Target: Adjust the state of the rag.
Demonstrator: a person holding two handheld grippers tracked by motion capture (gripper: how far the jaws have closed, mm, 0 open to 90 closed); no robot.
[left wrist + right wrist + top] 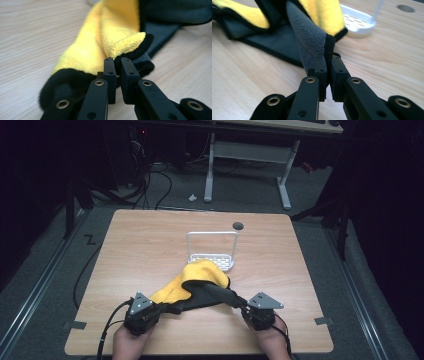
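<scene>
Soft, light yellow-and-grey plush cloth with black trim lies bunched at the near centre of the wooden table, left gripper and right gripper each pinching a hemmed corner; limp, best held there.

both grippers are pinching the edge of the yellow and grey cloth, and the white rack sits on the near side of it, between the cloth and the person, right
Not quite. The left gripper and the right gripper are each shut on an edge of the cloth, as the two gripper views show. But the white rack stands on the far side of the cloth, away from the person, and the cloth's far end overlaps its base. The high view shows this.
</scene>
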